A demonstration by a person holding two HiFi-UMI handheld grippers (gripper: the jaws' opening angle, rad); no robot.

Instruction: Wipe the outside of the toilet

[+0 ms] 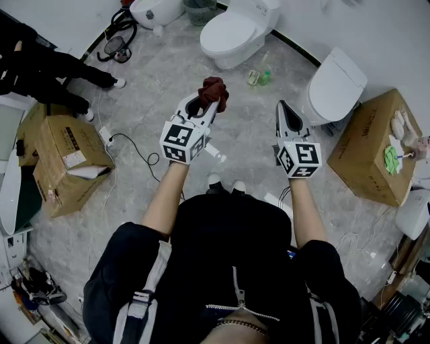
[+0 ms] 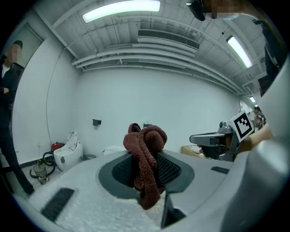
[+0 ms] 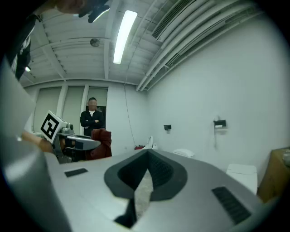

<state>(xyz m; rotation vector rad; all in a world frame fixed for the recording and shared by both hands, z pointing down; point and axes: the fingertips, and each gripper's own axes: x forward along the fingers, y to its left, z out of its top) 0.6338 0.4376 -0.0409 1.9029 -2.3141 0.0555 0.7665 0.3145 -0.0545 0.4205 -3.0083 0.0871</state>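
Note:
My left gripper (image 1: pixel 207 102) is shut on a dark red cloth (image 1: pixel 214 90), held up at chest height; in the left gripper view the bunched cloth (image 2: pixel 146 156) sticks out above the closed jaws. My right gripper (image 1: pixel 281 107) is shut with nothing in it, level with the left one and a short way to its right. A white toilet (image 1: pixel 236 32) stands on the floor ahead, well beyond both grippers. A second toilet (image 1: pixel 335 83) with its lid down stands to the right, and its tank (image 3: pixel 243 172) shows in the right gripper view.
Cardboard boxes stand at the left (image 1: pixel 64 161) and right (image 1: pixel 373 144). Two small bottles (image 1: pixel 259 77) sit near the front toilet, and a spray bottle (image 1: pixel 215 152) lies by my feet. A third toilet (image 1: pixel 155 11) and cables (image 1: pixel 115 46) are at the back left. A person (image 3: pixel 92 118) stands watching.

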